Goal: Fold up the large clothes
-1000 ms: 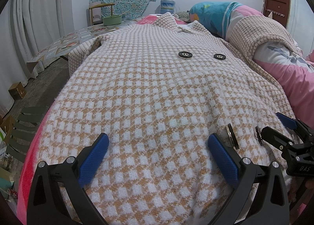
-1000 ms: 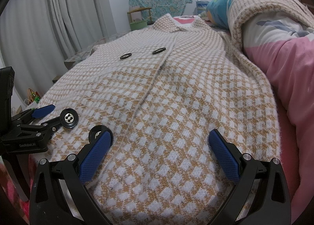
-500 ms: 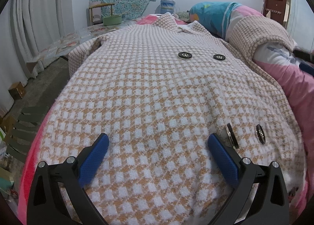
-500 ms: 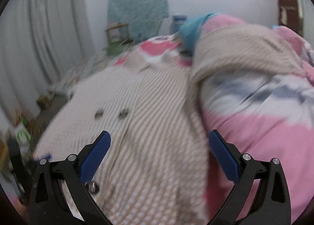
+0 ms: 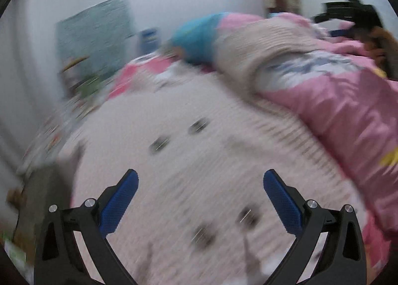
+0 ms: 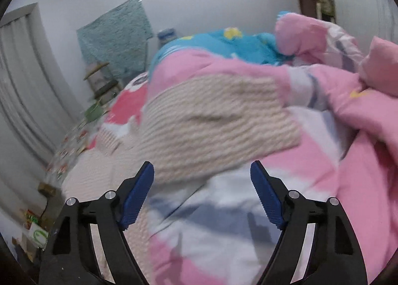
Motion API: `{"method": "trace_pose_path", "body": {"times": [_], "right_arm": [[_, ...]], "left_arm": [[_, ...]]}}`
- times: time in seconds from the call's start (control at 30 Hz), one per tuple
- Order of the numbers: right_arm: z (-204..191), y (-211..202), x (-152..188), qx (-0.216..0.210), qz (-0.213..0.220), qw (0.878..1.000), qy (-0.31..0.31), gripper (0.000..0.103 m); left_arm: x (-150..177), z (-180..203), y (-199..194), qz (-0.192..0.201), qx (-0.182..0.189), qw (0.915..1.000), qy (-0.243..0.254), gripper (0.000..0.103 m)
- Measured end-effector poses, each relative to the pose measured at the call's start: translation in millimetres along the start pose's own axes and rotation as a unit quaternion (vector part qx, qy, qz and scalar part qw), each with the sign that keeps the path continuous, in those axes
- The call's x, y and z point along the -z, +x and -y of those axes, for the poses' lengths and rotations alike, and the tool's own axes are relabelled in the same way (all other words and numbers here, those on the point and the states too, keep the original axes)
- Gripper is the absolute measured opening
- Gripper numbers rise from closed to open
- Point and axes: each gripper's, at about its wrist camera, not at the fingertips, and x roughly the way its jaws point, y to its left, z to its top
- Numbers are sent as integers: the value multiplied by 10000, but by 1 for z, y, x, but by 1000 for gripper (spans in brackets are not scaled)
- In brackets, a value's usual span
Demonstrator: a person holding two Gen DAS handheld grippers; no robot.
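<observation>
- Right hand-held gripper [image 6: 202, 195]: jaws apart and closing, nothing between the pads. It points at the coat sleeve [image 6: 219, 123], which lies draped up over the pink quilt [image 6: 360, 160] along the bed's right side.
- Left hand-held gripper [image 5: 200, 200]: jaws wide, empty, above the body of the checked coat [image 5: 199, 160]. The view is motion-blurred.
- Coat position: spread flat along the middle of the bed with its front up. Two dark buttons [image 5: 159, 144] show mid-body and two more sit nearer the hem. The bed's left edge shows at the left of the frame.
- Step in hand, judged: reach for the right sleeve so it can be folded in across the body.
- Advice: pinch the sleeve near its cuff end, taking the knit only. The quilt lies directly beneath, and catching its cover would drag the bedding along.
- Advice: lift the sleeve clear of the quilt's hump before carrying it inward, then lay it flat across the buttons without a twist.
- Advice: the left hand-held gripper could pin the body near the shoulder line to stop the coat sliding.
- Containers: a green bowl [image 6: 94, 111] sits beyond the bed's far left corner; its contents cannot be told. A blurred box-like item [image 6: 46, 186] lies on the floor left of the bed, with its contents unclear.
</observation>
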Motion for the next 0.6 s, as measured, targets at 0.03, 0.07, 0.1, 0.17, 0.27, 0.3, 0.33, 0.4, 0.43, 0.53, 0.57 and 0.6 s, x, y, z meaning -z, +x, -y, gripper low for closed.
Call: {"method": "trace_pose_path", "body": {"times": [0.03,0.07,0.1,0.17,0.27,0.3,0.33,0.4,0.43,0.53,0.57,0.6], "right_arm": [[9,6,-5,23,-50,9999,144,76],[19,13,-10,15,-129,9994,334,76],[29,17,-11,-54,-197,9983,549,78],[50,20,-16,-336,-231,9946,954,79],[70,24,-19,-493,23,9907,1272,79],[75,25,-22,-444,97,9912,1246,79],[80,28,-27,-387,158,9920,1194,79],[88,32,-32,-411,218,9920,1169,79],[96,34,-35,-480,212,9908,1245,79],[109,37,-39,-859,125,9832,1609,73],[114,36,-41,-978,96,9813,1654,71],[116,36,-43,-1068,43,9802,1667,67]], "left_arm": [[-14,10,8,-12,220,9996,174,97],[-37,26,21,8,479,9975,523,91],[-52,39,30,106,545,9953,793,90],[-77,62,44,330,522,9904,1240,86],[-122,91,73,503,626,9838,1603,65],[-138,99,82,587,796,9828,1562,64],[-146,104,88,649,919,9822,1501,63],[-174,118,102,872,1278,9786,1359,60],[-182,122,105,967,1359,9767,1348,56],[-205,145,116,1347,1637,9657,1502,51],[-210,153,122,1394,1688,9625,1602,49],[-212,159,125,1430,1691,9603,1695,48]]}}
